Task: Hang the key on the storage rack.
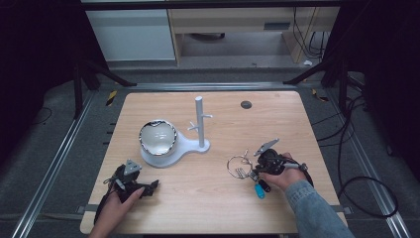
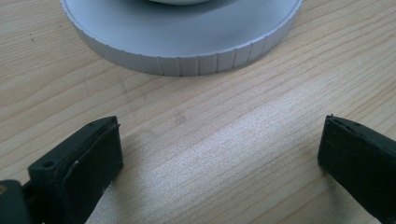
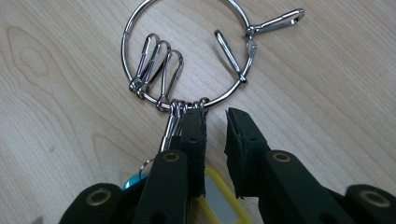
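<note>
Wooden table [image 1: 208, 198], carrying a pale stand [image 1: 190, 144] with a shiny bowl [image 1: 157, 137] seated on its round base beside the upright peg post. Nearer the right edge, a big key ring [image 3: 187, 51] lying flat, threaded with small clips and tags. Right gripper [image 3: 215, 130] fingers nearly together beside the clips. Left gripper [image 2: 219, 149] fingers wide apart over bare wood.

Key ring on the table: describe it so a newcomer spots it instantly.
On the wooden table, look right of the white peg stand, just ahead of the person's right tongs. There lies the key ring: a large bare steel hoop strung with small snap hooks and blue and yellow tags, the one wiry thing there.
</note>
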`<state>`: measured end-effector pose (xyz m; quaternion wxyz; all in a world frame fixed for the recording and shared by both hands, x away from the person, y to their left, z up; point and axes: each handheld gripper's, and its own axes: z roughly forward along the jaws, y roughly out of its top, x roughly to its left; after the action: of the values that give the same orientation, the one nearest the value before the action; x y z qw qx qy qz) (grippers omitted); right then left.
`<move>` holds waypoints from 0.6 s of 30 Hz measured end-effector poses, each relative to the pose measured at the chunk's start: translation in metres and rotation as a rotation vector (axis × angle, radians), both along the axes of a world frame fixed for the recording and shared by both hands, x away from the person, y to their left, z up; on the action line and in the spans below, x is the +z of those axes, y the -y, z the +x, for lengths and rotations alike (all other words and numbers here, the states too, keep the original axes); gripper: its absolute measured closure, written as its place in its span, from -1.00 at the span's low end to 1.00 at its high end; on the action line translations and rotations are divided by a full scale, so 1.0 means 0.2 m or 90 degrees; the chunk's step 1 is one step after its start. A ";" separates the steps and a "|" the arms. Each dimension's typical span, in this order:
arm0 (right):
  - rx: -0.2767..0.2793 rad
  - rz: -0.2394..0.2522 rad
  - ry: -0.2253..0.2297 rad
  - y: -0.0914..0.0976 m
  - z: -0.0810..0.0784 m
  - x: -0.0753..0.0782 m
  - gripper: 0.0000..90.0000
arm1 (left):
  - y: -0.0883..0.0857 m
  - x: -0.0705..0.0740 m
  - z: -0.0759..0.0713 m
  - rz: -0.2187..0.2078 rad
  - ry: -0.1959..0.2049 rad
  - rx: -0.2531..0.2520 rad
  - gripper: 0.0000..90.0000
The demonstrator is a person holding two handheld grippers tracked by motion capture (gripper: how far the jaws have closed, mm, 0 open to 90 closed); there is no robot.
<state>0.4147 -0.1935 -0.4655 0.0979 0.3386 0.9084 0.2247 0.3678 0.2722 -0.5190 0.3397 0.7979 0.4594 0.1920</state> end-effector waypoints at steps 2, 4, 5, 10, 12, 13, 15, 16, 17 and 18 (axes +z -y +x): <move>0.002 -0.004 -0.002 0.00 0.00 0.00 0.70 | 0.00 0.00 0.00 0.000 0.000 0.000 -1.00; 0.002 0.000 0.000 -0.01 0.00 0.00 0.70 | 0.00 0.00 0.00 0.000 0.000 0.000 -1.00; 0.002 0.008 0.003 -0.01 -0.01 0.01 0.69 | 0.00 0.00 0.00 0.000 0.000 0.000 -1.00; 0.011 0.010 -0.007 -0.03 -0.01 0.01 0.68 | 0.00 0.00 0.00 0.000 0.000 0.000 -1.00; 0.014 -0.004 -0.007 -0.04 -0.01 -0.01 0.68 | 0.00 0.00 0.00 0.000 0.000 0.000 -1.00; 0.015 -0.010 -0.007 -0.04 -0.01 -0.01 0.68 | 0.00 0.00 0.00 0.000 0.000 0.000 -1.00; 0.012 -0.020 -0.009 -0.04 0.00 -0.02 0.69 | 0.00 0.00 0.00 0.000 0.000 0.000 -1.00; 0.012 -0.021 -0.009 -0.04 0.00 -0.02 0.70 | 0.00 0.00 0.00 0.000 0.000 0.000 -1.00; 0.007 -0.027 -0.015 -0.03 0.00 -0.03 0.71 | 0.00 0.00 0.00 0.000 0.000 -0.001 -1.00; 0.007 -0.027 -0.015 -0.03 0.00 -0.03 0.71 | 0.00 0.00 0.00 0.000 0.000 -0.001 -1.00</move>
<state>0.4147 -0.1873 -0.4712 0.0932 0.3345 0.9158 0.2021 0.3678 0.2723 -0.5190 0.3397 0.7982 0.4590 0.1919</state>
